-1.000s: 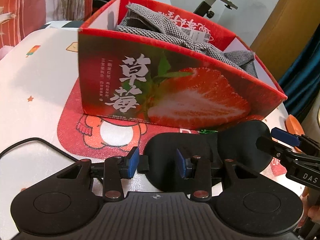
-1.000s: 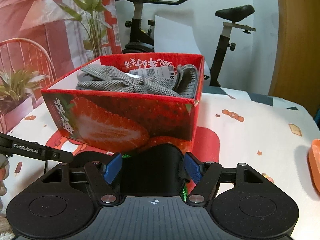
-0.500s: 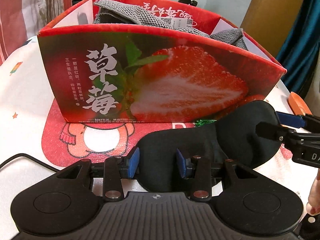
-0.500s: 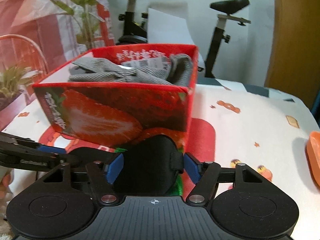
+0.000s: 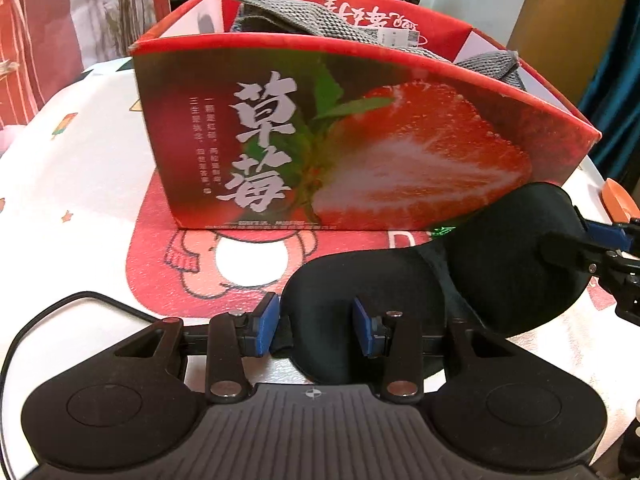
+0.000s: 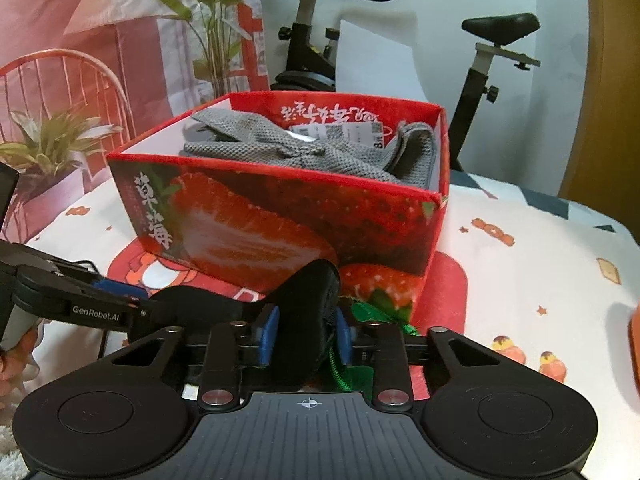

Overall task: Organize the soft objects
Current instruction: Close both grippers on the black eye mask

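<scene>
Nearest the left wrist camera, the left gripper (image 5: pixel 315 326) has its blue pads on either side of one lobe of a black padded sleep mask (image 5: pixel 400 304); the fabric bulges between them and the pads appear to press it, so this end is pinched. From the right wrist camera, the right gripper (image 6: pixel 306 334) has its jaws closing on the other lobe of the sleep mask (image 6: pixel 308 312), which stands bunched upright between the blue pads and touches both. A crumpled green foil wrapper (image 6: pixel 362 312) lies on the table just beside that lobe. Between the two grippers the mask stretches just above the patterned tablecloth (image 5: pixel 88 168), directly in front of the box. Behind it stands a red strawberry-printed cardboard box (image 5: pixel 360 152), open at the top, resting on a red cartoon patch of the cloth. Inside the box lies a grey knitted garment (image 6: pixel 304 150) with a white price tag (image 6: pixel 344 134). An orange dish (image 5: pixel 618 200) peeks in at the right edge. Farther back are an exercise bike (image 6: pixel 480 64) and a potted plant (image 6: pixel 44 148)
</scene>
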Action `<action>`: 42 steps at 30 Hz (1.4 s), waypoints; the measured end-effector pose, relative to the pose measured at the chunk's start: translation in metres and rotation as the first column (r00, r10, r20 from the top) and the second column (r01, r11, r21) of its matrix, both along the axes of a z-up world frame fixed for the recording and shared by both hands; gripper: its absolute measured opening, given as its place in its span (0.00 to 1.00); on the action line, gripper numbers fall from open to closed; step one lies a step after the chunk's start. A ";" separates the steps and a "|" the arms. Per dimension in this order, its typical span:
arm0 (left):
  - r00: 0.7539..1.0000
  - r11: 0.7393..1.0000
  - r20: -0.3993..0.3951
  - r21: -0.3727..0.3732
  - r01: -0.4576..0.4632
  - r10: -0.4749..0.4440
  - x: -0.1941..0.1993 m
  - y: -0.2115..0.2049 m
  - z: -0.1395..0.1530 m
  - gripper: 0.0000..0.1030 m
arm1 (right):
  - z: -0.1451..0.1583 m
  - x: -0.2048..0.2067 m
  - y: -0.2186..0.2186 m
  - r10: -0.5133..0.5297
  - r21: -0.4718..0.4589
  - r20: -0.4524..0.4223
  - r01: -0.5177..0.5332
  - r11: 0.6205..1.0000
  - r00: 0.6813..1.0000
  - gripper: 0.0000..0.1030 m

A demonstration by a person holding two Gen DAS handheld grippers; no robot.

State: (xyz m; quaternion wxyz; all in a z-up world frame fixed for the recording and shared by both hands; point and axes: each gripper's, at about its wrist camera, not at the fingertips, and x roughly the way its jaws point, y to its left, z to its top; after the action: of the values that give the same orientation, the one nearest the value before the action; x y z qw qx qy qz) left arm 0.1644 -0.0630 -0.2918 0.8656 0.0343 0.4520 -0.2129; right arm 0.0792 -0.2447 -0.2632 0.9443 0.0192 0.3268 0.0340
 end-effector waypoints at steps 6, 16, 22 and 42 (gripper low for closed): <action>0.999 0.999 -0.001 -0.011 -0.040 0.040 0.001 0.017 0.001 0.42 | -0.010 0.000 0.004 0.013 0.016 -0.033 -0.012 1.000 0.999 0.20; 0.993 0.990 -0.052 -0.097 -0.107 0.102 0.000 0.045 0.004 0.52 | -0.027 0.005 0.010 0.014 0.036 -0.101 -0.010 0.999 0.995 0.19; 0.992 0.988 -0.055 -0.094 -0.123 0.118 -0.001 0.050 0.005 0.53 | -0.037 0.007 0.006 -0.002 0.055 -0.139 0.010 0.998 0.990 0.20; 0.996 0.995 -0.045 -0.052 -0.085 0.082 -0.003 0.029 0.001 0.52 | -0.042 0.007 0.006 0.000 0.067 -0.157 0.010 0.998 0.988 0.20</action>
State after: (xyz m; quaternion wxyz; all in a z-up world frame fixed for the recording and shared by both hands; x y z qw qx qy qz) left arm 0.1617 -0.0337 -0.2909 0.8646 -0.0123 0.4654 -0.1892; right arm 0.0866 -0.2384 -0.3047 0.9145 0.0544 0.3988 0.0410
